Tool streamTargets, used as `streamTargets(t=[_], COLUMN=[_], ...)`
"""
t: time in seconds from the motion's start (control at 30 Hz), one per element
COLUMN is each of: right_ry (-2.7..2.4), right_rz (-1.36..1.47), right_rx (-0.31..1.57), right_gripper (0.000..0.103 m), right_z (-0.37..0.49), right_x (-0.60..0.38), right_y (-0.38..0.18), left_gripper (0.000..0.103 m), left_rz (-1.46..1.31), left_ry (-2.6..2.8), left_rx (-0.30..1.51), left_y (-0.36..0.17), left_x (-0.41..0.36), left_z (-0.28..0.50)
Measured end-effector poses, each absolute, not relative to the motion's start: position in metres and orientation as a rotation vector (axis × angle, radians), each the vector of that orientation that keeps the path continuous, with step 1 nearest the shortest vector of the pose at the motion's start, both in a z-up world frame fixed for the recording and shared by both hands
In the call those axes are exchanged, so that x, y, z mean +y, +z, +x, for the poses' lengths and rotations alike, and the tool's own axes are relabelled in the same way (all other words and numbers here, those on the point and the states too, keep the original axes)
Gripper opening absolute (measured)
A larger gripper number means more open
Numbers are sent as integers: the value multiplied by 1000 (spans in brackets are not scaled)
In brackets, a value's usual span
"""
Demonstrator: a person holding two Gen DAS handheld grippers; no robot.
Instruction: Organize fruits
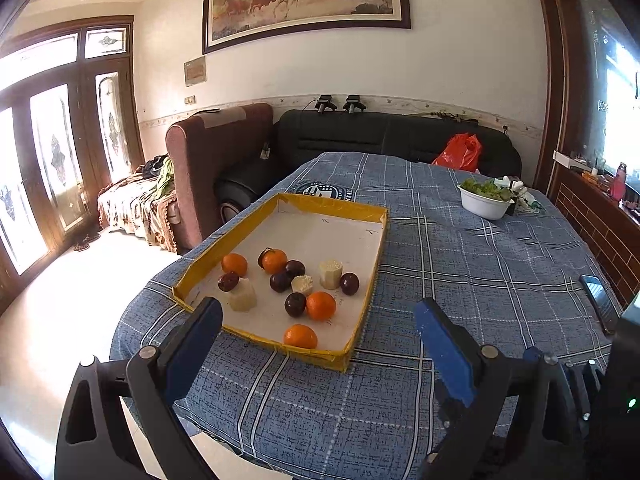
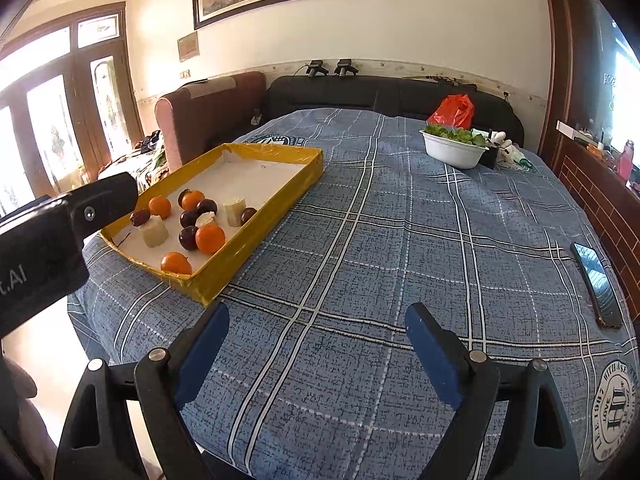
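A yellow-rimmed tray (image 1: 362,210) with a white floor sits on the blue plaid table. In it lie several oranges (image 1: 321,305), several dark plums (image 1: 295,304) and three pale cut pieces (image 1: 242,295), mixed together. My left gripper (image 1: 318,312) is open and empty, hovering just in front of the tray's near edge. In the right wrist view the tray (image 2: 308,168) is at the left with the same oranges (image 2: 210,238) and plums (image 2: 188,237). My right gripper (image 2: 316,320) is open and empty above bare cloth, right of the tray. The left gripper's body (image 2: 60,224) shows at the left edge.
A white bowl of greens (image 2: 454,150) stands at the far right of the table, with small items beside it. A phone (image 2: 596,284) lies near the right edge. A red bag (image 2: 454,110) sits on the black sofa behind. The table's near edge drops to the floor at left.
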State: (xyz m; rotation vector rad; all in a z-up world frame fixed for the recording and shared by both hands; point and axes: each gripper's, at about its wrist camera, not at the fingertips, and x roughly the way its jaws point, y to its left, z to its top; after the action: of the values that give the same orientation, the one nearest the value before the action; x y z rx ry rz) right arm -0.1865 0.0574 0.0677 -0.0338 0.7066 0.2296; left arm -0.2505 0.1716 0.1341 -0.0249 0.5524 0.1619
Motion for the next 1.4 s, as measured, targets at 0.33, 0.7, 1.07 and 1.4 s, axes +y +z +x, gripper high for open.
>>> streamTargets(t=[0.33,0.7,1.07,1.4], right_ry=[107,41,86,236], right_rz=[5,334,461,265], right_rx=[745,746,680,613], right_gripper=[94,94,94,95], right_z=[-186,-168,-173,-177], right_x=[41,-25,-67,17], right_y=[75,81,64,104], left_gripper=[98,99,99,103], left_rz=[56,-37,-36,2], left_ry=[172,203,276,405], left_rx=[455,335,297,-5], left_y=[188,189,197,224], left_x=[166,174,177,189], left_z=[-271,-285,-303,-350])
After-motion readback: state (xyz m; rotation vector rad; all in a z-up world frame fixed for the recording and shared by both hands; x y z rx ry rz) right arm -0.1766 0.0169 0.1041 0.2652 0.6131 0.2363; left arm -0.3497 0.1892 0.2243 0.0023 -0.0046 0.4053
